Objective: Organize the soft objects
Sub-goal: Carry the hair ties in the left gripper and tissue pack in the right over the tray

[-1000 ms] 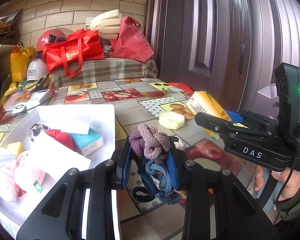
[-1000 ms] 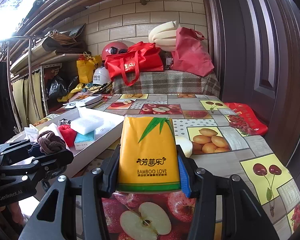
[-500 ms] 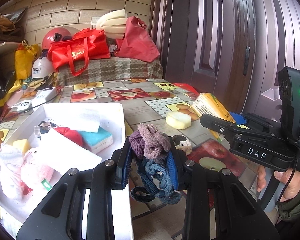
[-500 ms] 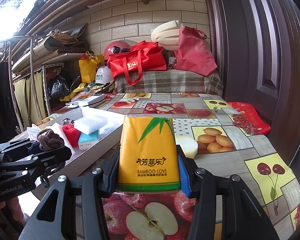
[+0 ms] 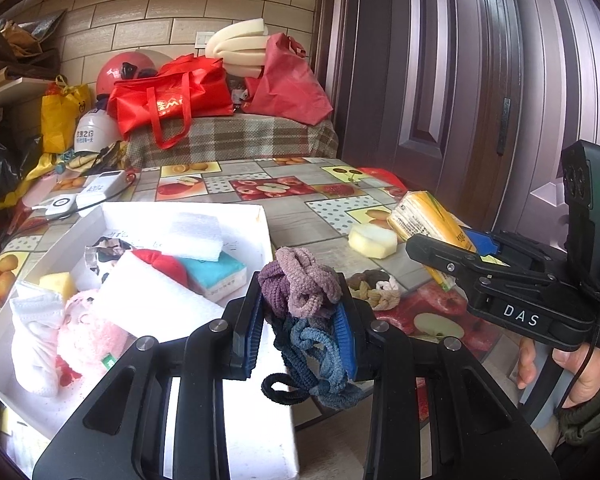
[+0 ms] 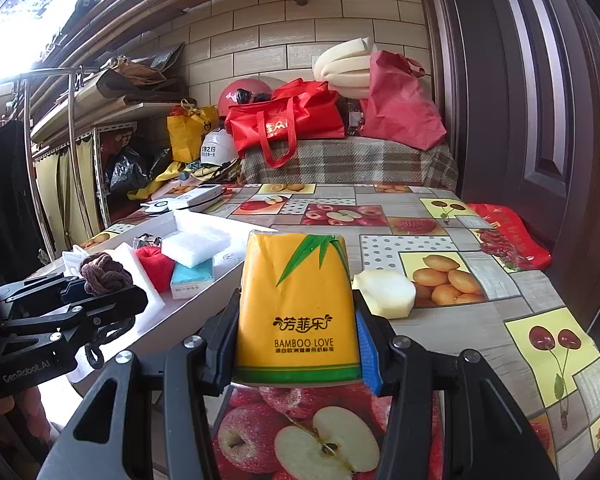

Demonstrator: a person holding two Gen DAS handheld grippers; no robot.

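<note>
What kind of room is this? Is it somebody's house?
Probably a lived-in home's entry or storage corner: a fruit-print tablecloth covers the table, helmets and shopping bags pile against a tiled wall, and a big door stands beside them.

At the bottom centre of the frame your left gripper [image 5: 300,328] clamps a bundle of purple, mauve and blue fabric hair ties [image 5: 304,308]. To the left lies the shallow white cardboard box [image 5: 260,224] of soft items. At right, your right gripper [image 5: 456,248] pinches a yellow tissue pack [image 5: 424,216], with a pale yellow sponge [image 5: 372,235] just beside it on the fruit-print tablecloth [image 5: 300,216].
</note>
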